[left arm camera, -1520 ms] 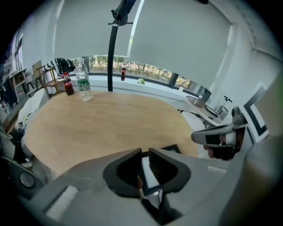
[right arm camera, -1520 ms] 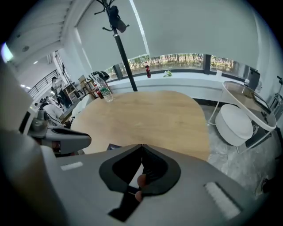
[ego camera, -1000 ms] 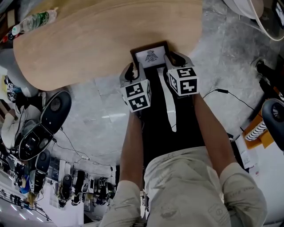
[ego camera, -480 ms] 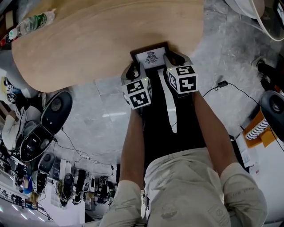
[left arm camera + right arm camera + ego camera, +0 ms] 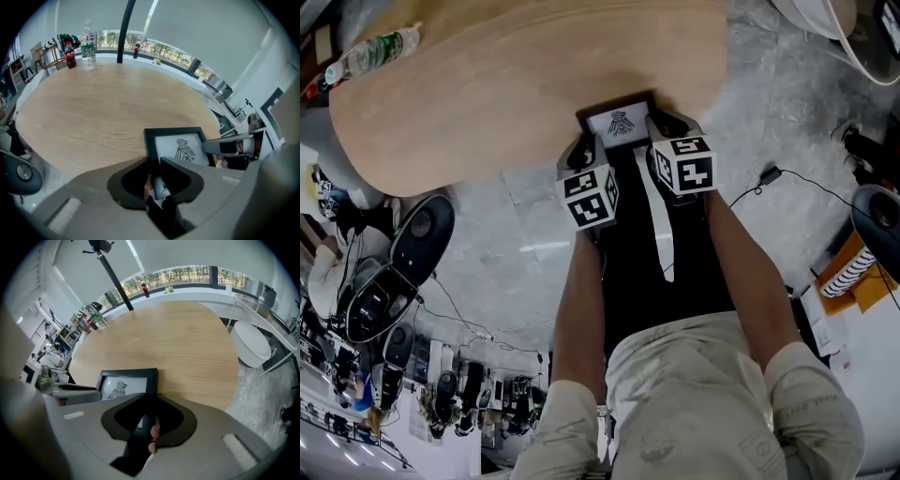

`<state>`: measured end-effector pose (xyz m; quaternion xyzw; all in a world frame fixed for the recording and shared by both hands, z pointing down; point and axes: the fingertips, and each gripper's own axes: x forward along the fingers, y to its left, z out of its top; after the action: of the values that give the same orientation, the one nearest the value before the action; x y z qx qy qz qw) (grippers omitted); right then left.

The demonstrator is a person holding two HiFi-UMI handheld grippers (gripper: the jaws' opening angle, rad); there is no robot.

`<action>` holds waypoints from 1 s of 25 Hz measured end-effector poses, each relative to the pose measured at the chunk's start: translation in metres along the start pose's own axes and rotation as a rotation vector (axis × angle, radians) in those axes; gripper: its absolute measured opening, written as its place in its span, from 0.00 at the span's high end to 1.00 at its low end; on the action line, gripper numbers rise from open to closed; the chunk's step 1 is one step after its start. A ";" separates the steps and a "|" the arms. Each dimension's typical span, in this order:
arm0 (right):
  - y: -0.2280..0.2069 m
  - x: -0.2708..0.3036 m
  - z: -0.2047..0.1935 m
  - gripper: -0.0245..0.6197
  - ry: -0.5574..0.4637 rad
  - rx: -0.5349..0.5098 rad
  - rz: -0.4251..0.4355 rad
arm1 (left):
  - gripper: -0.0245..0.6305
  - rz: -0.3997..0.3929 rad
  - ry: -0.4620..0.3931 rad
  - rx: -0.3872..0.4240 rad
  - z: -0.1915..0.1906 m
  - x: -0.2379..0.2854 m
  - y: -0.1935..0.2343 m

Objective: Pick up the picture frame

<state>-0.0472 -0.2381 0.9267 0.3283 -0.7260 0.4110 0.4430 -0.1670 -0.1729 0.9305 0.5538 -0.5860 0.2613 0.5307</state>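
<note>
Gripping stage. Item: picture frame (image 5: pixel 621 120), black border, white sheet with a dark bird figure. It lies between the two claws at the near rim of the tabletop (image 5: pixel 506 84), and its far end reaches out ahead of both sets of jaws.

Left claw (image 5: pixel 153 162): jaws narrow and just now closing. The frame's left rail runs in between them close to the near corner and fills the gap, so it reads as pinched.

Right claw (image 5: pixel 149 402): jaws narrow likewise, set on the frame's right rail.

Step in hand, by judgement: the two-sided grasp is being completed, and the frame is not yet off the wood. The next move calls for both claws to rise together and level. If one side leads, the frame would likely twist in narrow pinches on thin rails, so the hold wants confirming first.

Views compared:
- **Head view:** shows both claws at once, each with its marker cube (image 5: pixel 589 195) uppermost. It also shows the person's forearms (image 5: pixel 581 300) behind them and floor clutter (image 5: pixel 394 281) off the left claw's outer side. The claw bodies mostly cover the jaw tips here.
- **Left gripper view:** shows the rail inside the jaws and the right claw's tip across the frame. A water bottle (image 5: pixel 88 43) and a cola bottle (image 5: pixel 70 49) stand well beyond the claw at the tabletop's far rim.
- **Right gripper view:** shows the opposite rail, the left claw across the frame, and a white round stool (image 5: pixel 253 345) off to that claw's right.
</note>
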 end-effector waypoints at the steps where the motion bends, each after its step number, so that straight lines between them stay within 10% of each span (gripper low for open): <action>1: -0.001 -0.001 0.000 0.85 -0.002 0.003 -0.007 | 0.82 -0.003 0.003 0.006 0.000 0.000 -0.001; 25: 0.002 -0.130 0.087 0.85 -0.202 -0.028 -0.051 | 0.83 -0.057 -0.173 0.098 0.105 -0.104 -0.069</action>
<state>-0.0305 -0.2999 0.7836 0.3803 -0.7640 0.3541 0.3825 -0.1569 -0.2457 0.7851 0.6161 -0.6002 0.2254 0.4576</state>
